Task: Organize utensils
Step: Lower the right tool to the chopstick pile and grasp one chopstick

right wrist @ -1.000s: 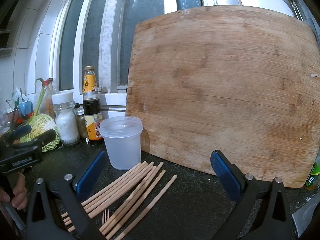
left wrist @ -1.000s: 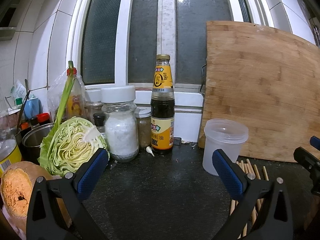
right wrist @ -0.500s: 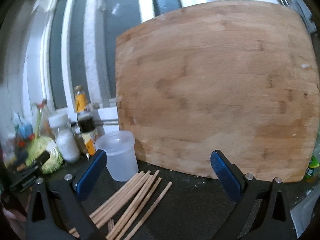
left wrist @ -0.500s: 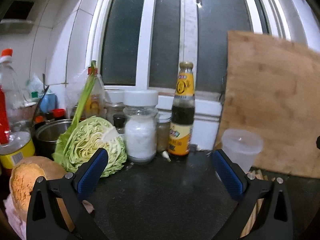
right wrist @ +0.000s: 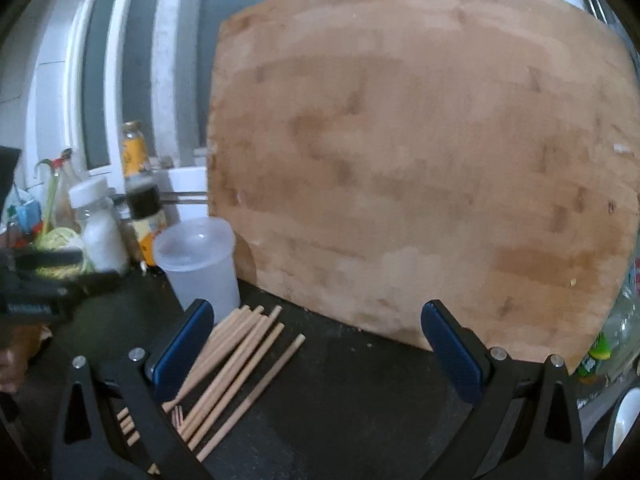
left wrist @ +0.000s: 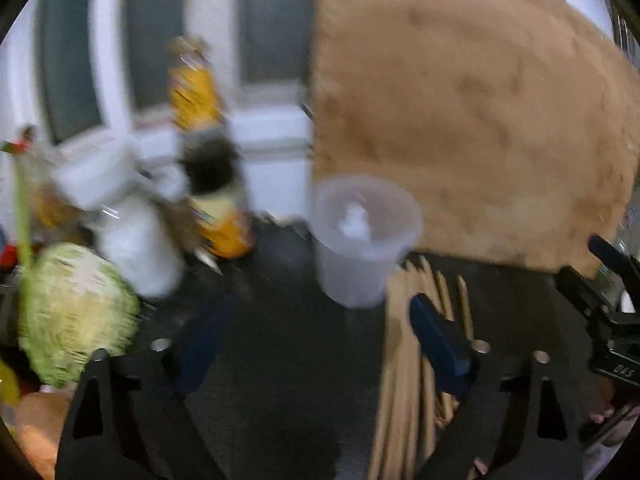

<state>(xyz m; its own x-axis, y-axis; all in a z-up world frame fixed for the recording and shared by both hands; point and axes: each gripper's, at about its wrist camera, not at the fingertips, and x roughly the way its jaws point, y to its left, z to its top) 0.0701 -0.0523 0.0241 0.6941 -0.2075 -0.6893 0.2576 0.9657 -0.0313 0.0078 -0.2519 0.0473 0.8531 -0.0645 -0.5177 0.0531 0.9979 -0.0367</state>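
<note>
Approach step: both grippers, left (left wrist: 316, 340) and right (right wrist: 316, 344), fingers spread empty, should next pinch chopsticks (right wrist: 236, 356) lying at the plastic cup's (right wrist: 200, 260) five o'clock.

Wooden chopsticks (right wrist: 236, 356), translucent plastic cup (right wrist: 200, 264)

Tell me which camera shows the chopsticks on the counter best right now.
The right wrist view. There the chopsticks lie sharp and fanned out on the dark counter beside the plastic cup. The left wrist view is motion-blurred; its own finger partly covers the chopsticks.
</note>
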